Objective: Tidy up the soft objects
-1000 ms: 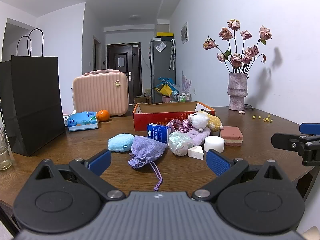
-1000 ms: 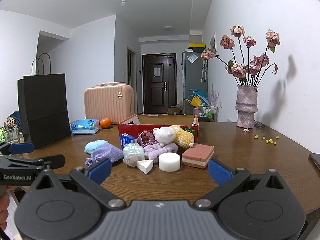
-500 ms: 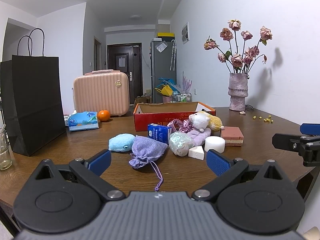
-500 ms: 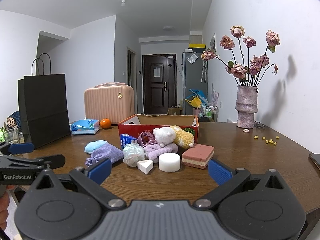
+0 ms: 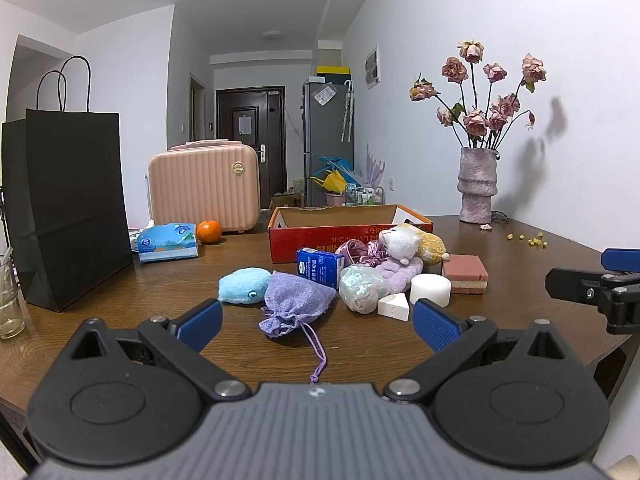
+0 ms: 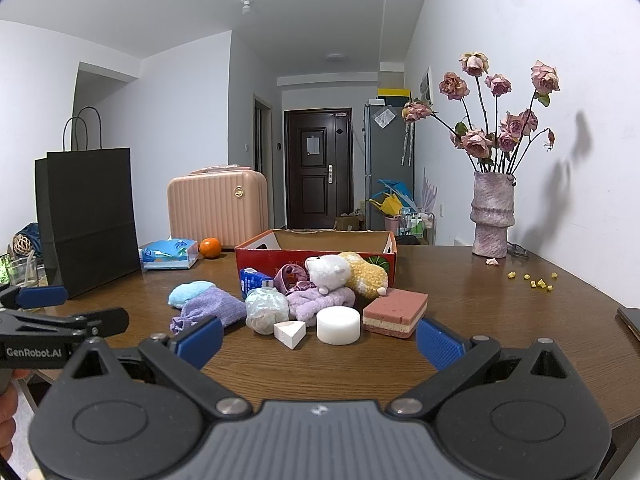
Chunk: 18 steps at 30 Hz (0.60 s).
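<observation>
Both tools spread wide, empty: left tool [image 5: 316, 322], right tool [image 6: 318, 338]; lilac drawstring pouch [image 5: 296, 300] slumped, cord trailing

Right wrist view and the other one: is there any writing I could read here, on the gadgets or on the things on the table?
"GenRobot.AI": white letters on the black side of the left gripper, in the right wrist view.
Red cardboard box: orange print on its front, upside down, not legible.
Small blue carton: white print, too small to read.
Blue tissue pack: print too blurred to read.
Papers on the door and fridge: unreadable.

"GenRobot.AI" stands on the left gripper [image 6: 40, 320]; the red box's [image 5: 348, 236] print seems unreadable.
</observation>
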{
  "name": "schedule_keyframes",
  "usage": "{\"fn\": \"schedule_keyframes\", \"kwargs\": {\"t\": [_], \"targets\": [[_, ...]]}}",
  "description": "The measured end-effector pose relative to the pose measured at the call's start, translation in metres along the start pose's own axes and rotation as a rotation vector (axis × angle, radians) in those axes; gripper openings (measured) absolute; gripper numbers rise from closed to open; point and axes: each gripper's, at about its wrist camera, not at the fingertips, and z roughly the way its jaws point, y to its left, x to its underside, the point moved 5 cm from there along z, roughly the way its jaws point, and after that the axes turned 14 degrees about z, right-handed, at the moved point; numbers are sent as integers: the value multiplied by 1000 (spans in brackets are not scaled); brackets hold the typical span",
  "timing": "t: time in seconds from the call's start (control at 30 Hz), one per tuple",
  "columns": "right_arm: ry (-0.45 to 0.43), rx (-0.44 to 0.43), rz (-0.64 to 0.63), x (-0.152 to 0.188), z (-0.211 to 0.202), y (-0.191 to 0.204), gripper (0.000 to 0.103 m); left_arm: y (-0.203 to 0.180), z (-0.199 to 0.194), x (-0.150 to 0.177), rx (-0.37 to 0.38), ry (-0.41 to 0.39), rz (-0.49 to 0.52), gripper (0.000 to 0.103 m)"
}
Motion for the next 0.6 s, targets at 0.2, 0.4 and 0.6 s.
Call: {"fn": "schedule_keyframes", "kwargs": {"t": [0.2, 0.4, 0.6], "targets": [[0, 0, 0, 0, 0, 0, 103, 0, 0, 0, 0, 0, 0, 103], [0, 1, -1, 0, 1, 1, 103, 0, 0, 0, 0, -1, 1, 103], [1, 1, -1, -1, 2, 1, 103, 0, 0, 0, 1, -1, 1, 103]]}}
